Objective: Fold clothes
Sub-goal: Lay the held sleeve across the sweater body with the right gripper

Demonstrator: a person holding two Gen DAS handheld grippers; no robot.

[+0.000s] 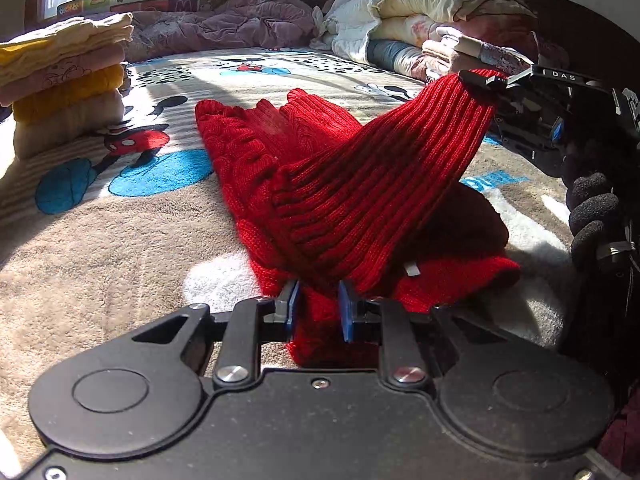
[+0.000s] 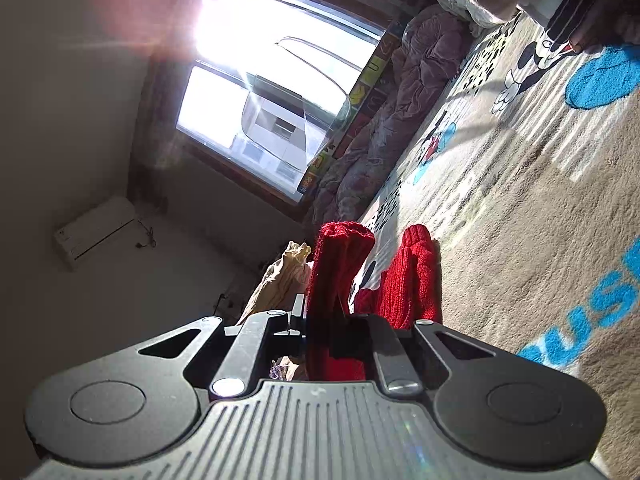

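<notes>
Left wrist view: the left gripper has its blue-padded jaws nearly closed on a bunched fold of the red knit sweater, which lies across the cartoon-print blanket on the bed. From that fold a ribbed band of the sweater rises up and to the right, where the right gripper pinches its far end clear of the blanket; a dark-gloved hand shows at the right edge. A stack of folded clothes sits at the left, well apart, and piled quilts lie at the back. Right wrist view: the picture is rolled on its side, and the right gripper has its jaws fully closed on red ribbed knit, more of the sweater resting on the blanket beyond, with a bright window behind.
</notes>
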